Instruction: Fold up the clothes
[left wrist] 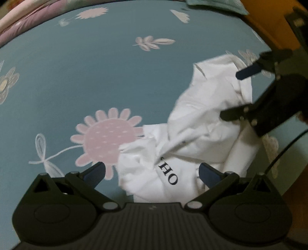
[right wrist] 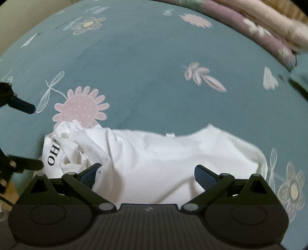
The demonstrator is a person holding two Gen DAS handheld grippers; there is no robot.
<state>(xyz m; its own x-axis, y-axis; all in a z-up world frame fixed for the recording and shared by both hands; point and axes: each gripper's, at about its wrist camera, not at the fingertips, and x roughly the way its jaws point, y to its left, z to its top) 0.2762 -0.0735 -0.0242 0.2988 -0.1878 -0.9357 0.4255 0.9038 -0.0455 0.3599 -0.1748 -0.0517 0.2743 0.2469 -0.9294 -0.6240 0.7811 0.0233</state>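
Observation:
A white T-shirt (left wrist: 200,119) with dark letters lies crumpled on a teal bedsheet (left wrist: 96,77) printed with flowers. My left gripper (left wrist: 152,171) stands open just above the shirt's lettered end, nothing between its fingers. My right gripper (right wrist: 147,173) is open too, low over the shirt (right wrist: 163,159), whose collar edge lies straight ahead. From the left wrist view the right gripper (left wrist: 231,94) shows at the right, its fingers spread over the shirt's far end. In the right wrist view the left gripper's fingers (right wrist: 23,106) reach in from the left edge.
Folded pink and mauve bedding (right wrist: 269,32) is piled at the far side of the bed. A teal pillow corner (left wrist: 217,4) and an orange-brown wooden board (left wrist: 269,28) lie beyond the shirt. A black cable (left wrist: 284,152) trails at the right. Bare sheet spreads ahead.

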